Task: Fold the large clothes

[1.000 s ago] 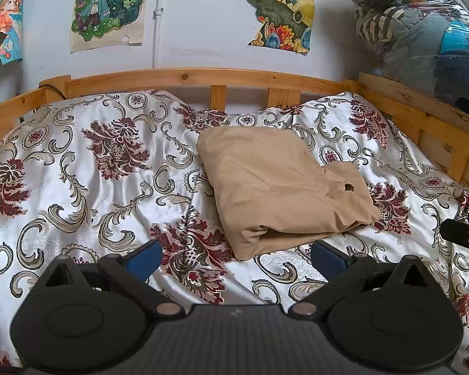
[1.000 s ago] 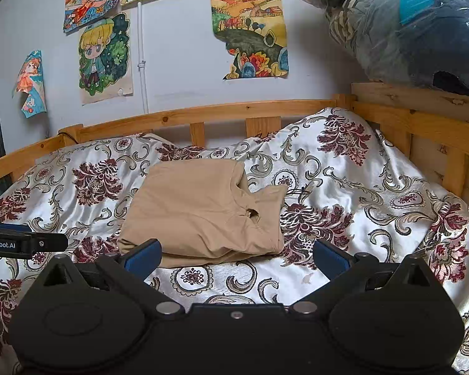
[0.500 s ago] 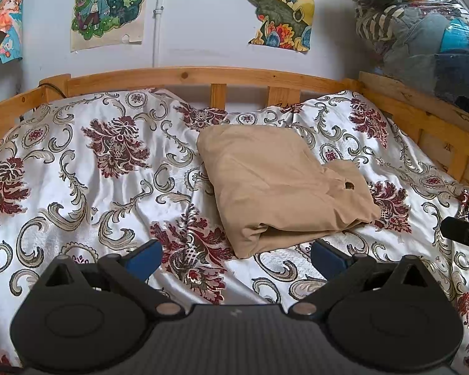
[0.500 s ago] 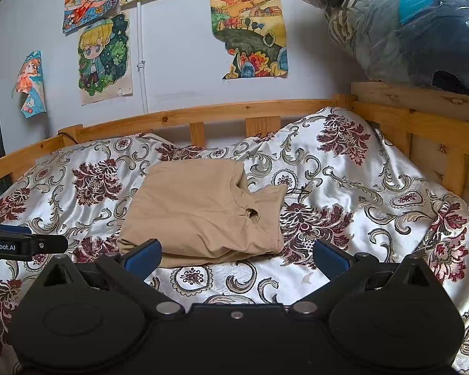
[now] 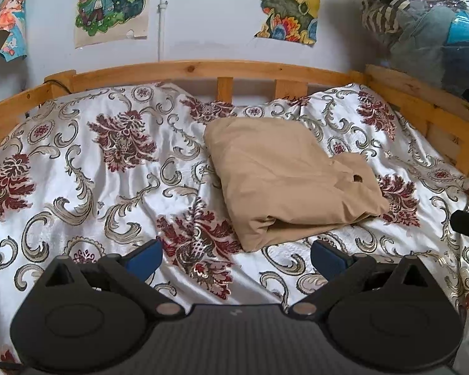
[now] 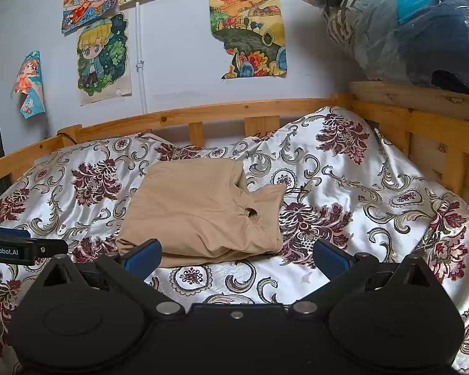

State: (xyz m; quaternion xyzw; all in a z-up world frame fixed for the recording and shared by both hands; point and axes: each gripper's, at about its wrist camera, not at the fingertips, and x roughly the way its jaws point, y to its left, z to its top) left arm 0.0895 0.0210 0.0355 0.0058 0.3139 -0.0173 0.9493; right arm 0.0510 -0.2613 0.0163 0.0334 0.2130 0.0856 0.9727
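The folded garment (image 5: 284,175) is plain tan. The bedspread (image 5: 109,187) is glossy white with dark red flowers and grey-gold scrolls. The bed frame (image 5: 184,68) is honey-coloured wood. The far wall (image 6: 178,62) is pale grey-white, with brightly coloured cartoon posters (image 6: 104,59).

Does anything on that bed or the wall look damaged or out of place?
The folded tan garment has a small dark hole near its notched edge. On the wall, the landscape poster is torn ragged along its bottom, and the small poster at far left curls away from the wall.
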